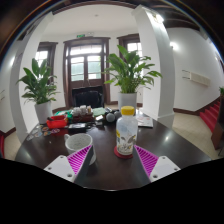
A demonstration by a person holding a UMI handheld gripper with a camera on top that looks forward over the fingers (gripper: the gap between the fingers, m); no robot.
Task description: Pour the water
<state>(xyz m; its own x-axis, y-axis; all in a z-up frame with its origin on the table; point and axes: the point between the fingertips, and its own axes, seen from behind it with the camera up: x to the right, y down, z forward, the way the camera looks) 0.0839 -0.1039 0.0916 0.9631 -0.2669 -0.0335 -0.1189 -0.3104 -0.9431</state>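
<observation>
A small bottle (126, 132) with a yellow cap and a pale label stands upright on a red coaster (124, 153) on the dark round table (170, 140). A grey-white cup (78, 147) stands on the table to the bottle's left, just ahead of my left finger. My gripper (113, 160) is open and empty. Its two fingers with magenta pads (146, 159) rest low over the table, with the bottle just beyond them and nearer the right finger. Nothing is between the fingers.
At the table's far side lie a red box (56, 122), dark objects and a dark teapot-like item (110, 117). Two potted plants (128, 72) stand behind, by a glazed door (85, 68). White pillars flank the room.
</observation>
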